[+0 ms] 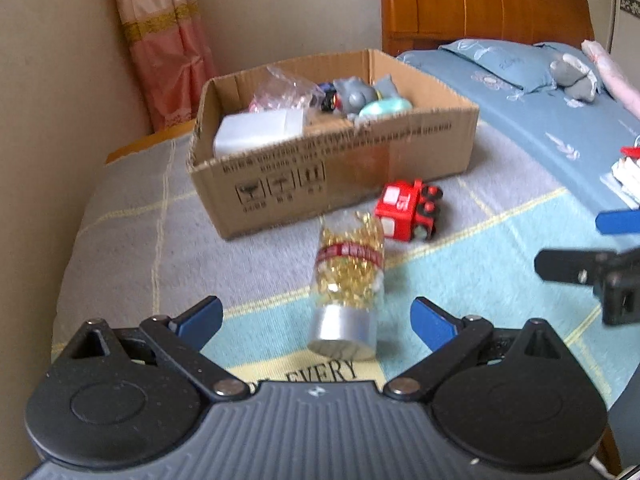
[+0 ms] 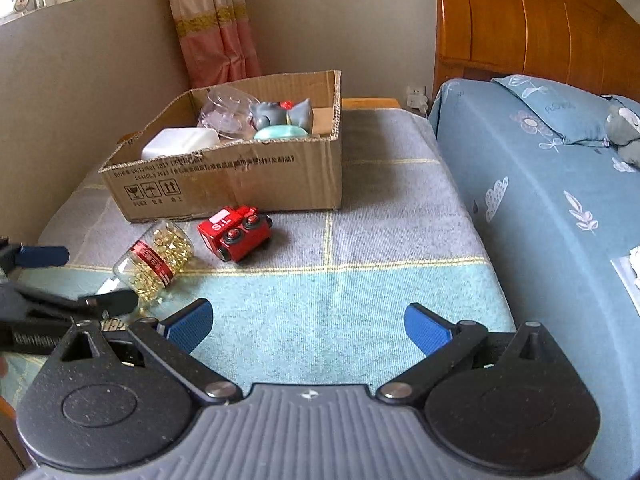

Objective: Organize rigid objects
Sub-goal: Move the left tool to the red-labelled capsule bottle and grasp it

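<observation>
Currently the left gripper (image 1: 316,320) hangs low over the bed blanket (image 1: 120,248), blue fingers (image 1: 202,316) spread wide, nothing between them; the clear jar of gold capsules (image 1: 348,280) lies on its side just ahead of the gap, silver cap toward the camera, untouched by either finger; a red band wraps its middle. Red toy truck (image 1: 410,210) sits just beyond the jar, tipped on its side, near the front wall of the cardboard box (image 1: 340,168) but apart from it; box open-topped, holding a white container (image 1: 256,132), a clear plastic bag (image 1: 280,88), a grey figure (image 1: 354,94), a mint-green piece (image 1: 386,107). Right gripper (image 2: 308,326) likewise spread, empty, over the teal stripe of the blanket; jar and truck lie ahead and to its left, well apart from its fingers. Blue patterned bedding (image 2: 540,184) and wooden headboard (image 2: 532,28) to the right; pink curtain (image 2: 216,20) behind the box.
</observation>
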